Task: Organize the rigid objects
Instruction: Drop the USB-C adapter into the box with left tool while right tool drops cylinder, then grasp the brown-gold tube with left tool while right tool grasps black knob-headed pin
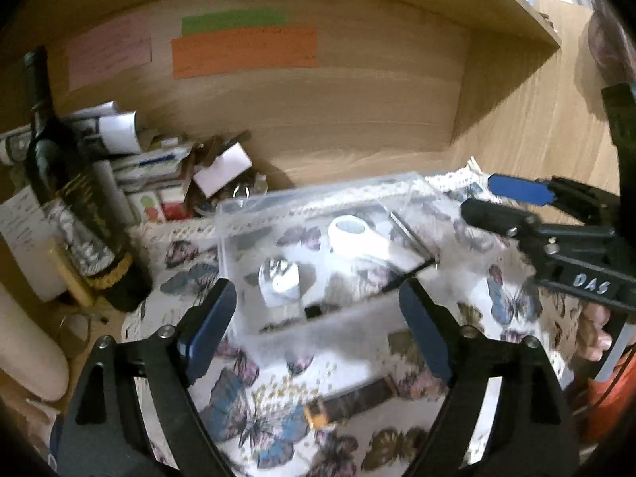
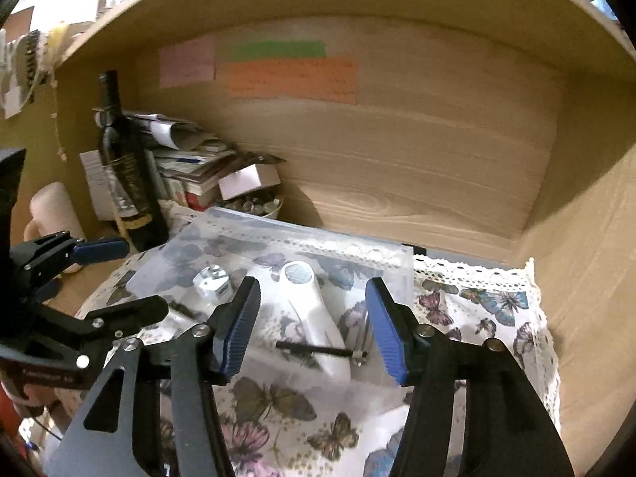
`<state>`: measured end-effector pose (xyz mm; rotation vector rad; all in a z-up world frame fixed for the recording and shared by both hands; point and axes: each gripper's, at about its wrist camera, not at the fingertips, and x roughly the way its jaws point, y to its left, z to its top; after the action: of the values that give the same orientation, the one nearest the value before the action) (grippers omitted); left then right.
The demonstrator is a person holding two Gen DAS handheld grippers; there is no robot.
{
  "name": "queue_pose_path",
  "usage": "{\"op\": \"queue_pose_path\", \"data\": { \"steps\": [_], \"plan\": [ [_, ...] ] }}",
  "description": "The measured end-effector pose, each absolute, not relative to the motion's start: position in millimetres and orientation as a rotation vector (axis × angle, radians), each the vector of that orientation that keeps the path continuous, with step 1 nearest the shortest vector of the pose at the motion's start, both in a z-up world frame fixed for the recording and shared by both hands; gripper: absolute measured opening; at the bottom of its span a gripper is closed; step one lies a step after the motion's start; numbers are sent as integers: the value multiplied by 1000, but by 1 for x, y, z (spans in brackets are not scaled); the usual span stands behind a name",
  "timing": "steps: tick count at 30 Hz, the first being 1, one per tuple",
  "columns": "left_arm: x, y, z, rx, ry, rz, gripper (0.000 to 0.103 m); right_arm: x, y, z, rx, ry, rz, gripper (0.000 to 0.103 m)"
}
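Note:
A clear plastic box (image 1: 246, 214) (image 2: 222, 222) stands on a butterfly-print cloth (image 1: 254, 405) (image 2: 477, 306) inside a wooden cupboard. In it lie a white handled object (image 1: 353, 234) (image 2: 314, 310), a small silver metal piece (image 1: 278, 278) (image 2: 212, 280) and a thin black rod (image 1: 405, 276) (image 2: 318, 349). My left gripper (image 1: 318, 314) is open and empty, at the box's near wall. My right gripper (image 2: 314, 318) is open and empty, just above the box, over the white object; it shows in the left wrist view (image 1: 493, 198) at the box's right.
A dark wine bottle (image 1: 67, 183) (image 2: 127, 171) stands at the left beside a pile of papers and small boxes (image 1: 159, 163) (image 2: 198, 159). Coloured paper notes (image 1: 242, 47) (image 2: 290, 71) hang on the back wall. A brown strap with a buckle (image 1: 349, 401) lies on the cloth.

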<state>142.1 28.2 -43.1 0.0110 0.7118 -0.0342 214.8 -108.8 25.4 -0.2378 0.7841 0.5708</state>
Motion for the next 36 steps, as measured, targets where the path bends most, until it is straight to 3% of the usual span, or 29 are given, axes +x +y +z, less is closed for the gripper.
{"op": "queue_pose_path", "data": {
  "steps": [6, 16, 18, 19, 20, 22, 36],
  "plan": [
    [118, 25, -72, 55, 797, -86, 83, 190, -119, 14, -234, 819, 589, 56],
    [139, 13, -125, 72, 985, -185, 64, 159, -138, -26, -167, 962, 591, 56],
    [144, 12, -132, 73, 1015, -195, 55, 153, -139, -30, -165, 979, 594, 56],
    [144, 11, -133, 84, 1010, -190, 48, 148, -139, -31, -165, 984, 593, 56],
    [142, 10, -132, 88, 1002, -192, 34, 145, -140, -32, -166, 986, 596, 56],
    [138, 11, -130, 69, 1004, -200, 23, 140, -138, -33, -165, 990, 604, 56],
    [58, 41, -109, -38, 875, -8, 23, 98, -106, -46, -199, 1015, 741, 56]
  ]
}}
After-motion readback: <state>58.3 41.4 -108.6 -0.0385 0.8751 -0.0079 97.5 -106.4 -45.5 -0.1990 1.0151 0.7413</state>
